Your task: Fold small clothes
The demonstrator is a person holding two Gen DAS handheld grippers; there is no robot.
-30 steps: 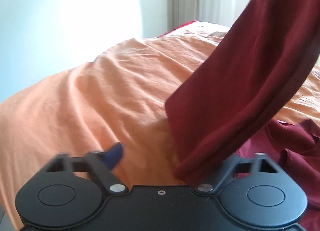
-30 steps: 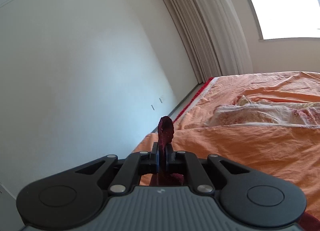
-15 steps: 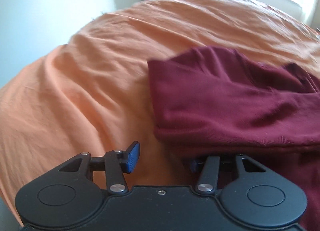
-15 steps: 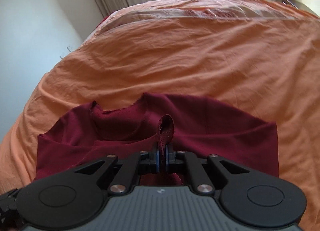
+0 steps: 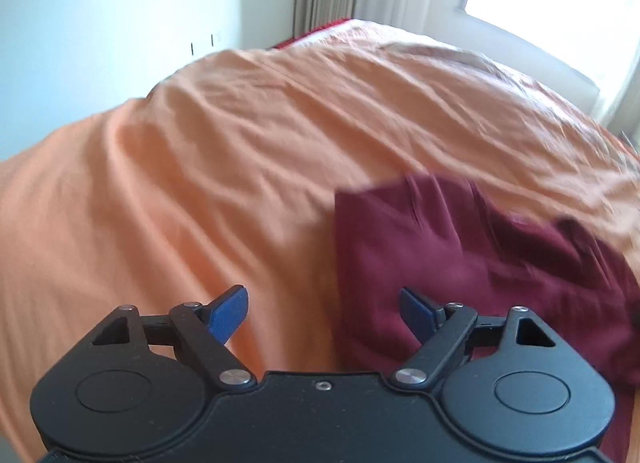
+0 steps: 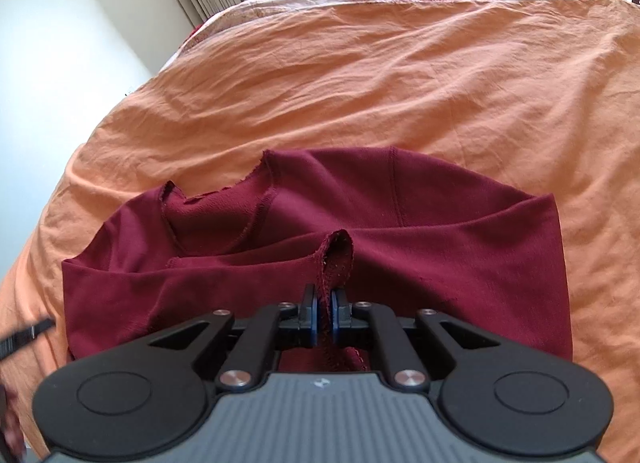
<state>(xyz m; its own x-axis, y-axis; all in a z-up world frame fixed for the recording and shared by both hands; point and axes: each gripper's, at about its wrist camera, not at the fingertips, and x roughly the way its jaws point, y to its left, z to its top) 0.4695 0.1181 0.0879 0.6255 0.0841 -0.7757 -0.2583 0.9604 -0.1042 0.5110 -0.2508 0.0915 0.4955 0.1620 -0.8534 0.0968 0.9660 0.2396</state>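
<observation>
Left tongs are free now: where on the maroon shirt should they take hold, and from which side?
Probably the shirt's near-left corner, entered from its left edge: the fabric ends there in a straight folded border on the orange bedcover, just ahead of the open left tongs.

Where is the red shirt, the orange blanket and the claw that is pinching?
red shirt [image 6: 460,231], right wrist view, flat body.
orange blanket [image 6: 400,75], right wrist view, bare wrinkled middle.
right claw [image 6: 324,317], right wrist view, between its fingertips.
</observation>
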